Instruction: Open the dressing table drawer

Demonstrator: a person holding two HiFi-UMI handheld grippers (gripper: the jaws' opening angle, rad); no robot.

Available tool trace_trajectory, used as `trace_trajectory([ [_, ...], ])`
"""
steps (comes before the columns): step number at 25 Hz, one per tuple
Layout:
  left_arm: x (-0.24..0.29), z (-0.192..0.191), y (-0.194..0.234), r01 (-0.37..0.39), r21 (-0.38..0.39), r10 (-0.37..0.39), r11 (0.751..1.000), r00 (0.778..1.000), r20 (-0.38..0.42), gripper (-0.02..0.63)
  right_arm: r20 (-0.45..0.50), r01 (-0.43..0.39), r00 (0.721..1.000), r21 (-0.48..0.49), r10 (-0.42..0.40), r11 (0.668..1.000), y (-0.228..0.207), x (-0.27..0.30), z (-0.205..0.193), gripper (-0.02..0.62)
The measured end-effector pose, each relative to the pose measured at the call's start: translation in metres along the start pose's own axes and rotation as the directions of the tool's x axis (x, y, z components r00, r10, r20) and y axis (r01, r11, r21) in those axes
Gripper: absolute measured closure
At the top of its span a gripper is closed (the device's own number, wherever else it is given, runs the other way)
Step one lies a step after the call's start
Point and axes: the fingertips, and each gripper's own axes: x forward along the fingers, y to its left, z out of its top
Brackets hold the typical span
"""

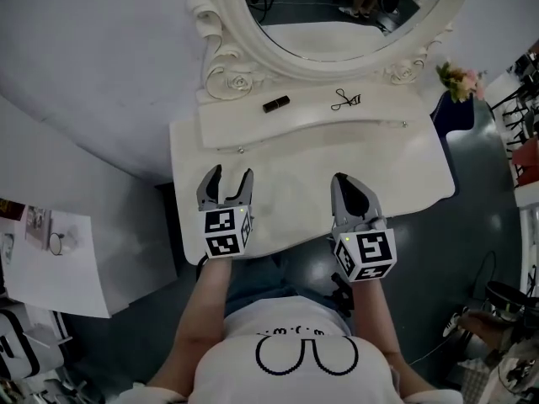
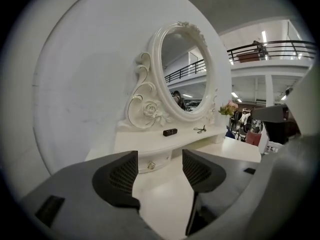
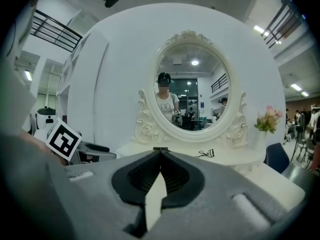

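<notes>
– Against the far pale wall [image 1: 101, 57], what is the big piece?

– A white, carved dressing table [image 1: 421, 175]. An oval mirror in a scrolled white frame [image 1: 253, 53] rises from its raised back shelf [image 1: 379, 108].

– Where is the drawer?

– The shallow white drawer [image 2: 162, 160] sits in the front of that shelf, on the left half, and is pushed fully in. It has a small round knob [image 2: 151, 165]. It lies straight ahead of the left gripper's jaws and clear of them. A second knob [image 1: 404, 124] shows on the right half of the shelf front.

– How do the grippers stand?

– Both are over the near part of the tabletop. The left gripper [image 1: 230, 175], grey with two ribbed jaws, has them spread wide, with only bare tabletop between them. The right gripper [image 1: 341, 178], its grey twin, has its jaw tips pressed together on nothing.

– And the small things?

– A bunch of pink flowers [image 1: 459, 81] stands at the far right end of the table. On the shelf lies a little black oblong case [image 1: 276, 103], left of centre. A thin black eyelash curler [image 1: 345, 100] lies to the right of it, not touching it.
</notes>
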Motion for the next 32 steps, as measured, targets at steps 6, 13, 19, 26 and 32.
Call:
trace_trajectory([
  [6,0.039,-0.028,0.017,-0.064,-0.064,0.059,0.996,0.995,-0.077,0.336,-0.089,-0.035,0.995,-0.005,0.035,0.999,-0.007,0.041,-0.023,0.597],
  [13,0.083,-0.052,0.031,-0.124,-0.088,0.109,0.988,0.981,-0.160,0.361,-0.157,-0.080,0.985,-0.006,0.078,0.997,-0.010,0.080,-0.047,0.597],
  [19,0.107,-0.064,0.038,-0.159,-0.093,0.135,0.983,0.965,-0.224,0.420,-0.195,-0.156,0.969,-0.018,0.149,0.988,0.001,0.109,-0.055,0.597],
  [26,0.114,-0.069,0.036,-0.168,-0.065,0.148,0.984,0.959,-0.240,0.515,-0.196,-0.203,0.961,-0.025,0.194,0.979,0.002,0.122,-0.055,0.597],
  [32,0.113,-0.067,0.034,-0.176,-0.066,0.155,0.982,0.956,-0.251,0.515,-0.202,-0.226,0.955,-0.013,0.219,0.974,-0.006,0.112,-0.060,0.597],
])
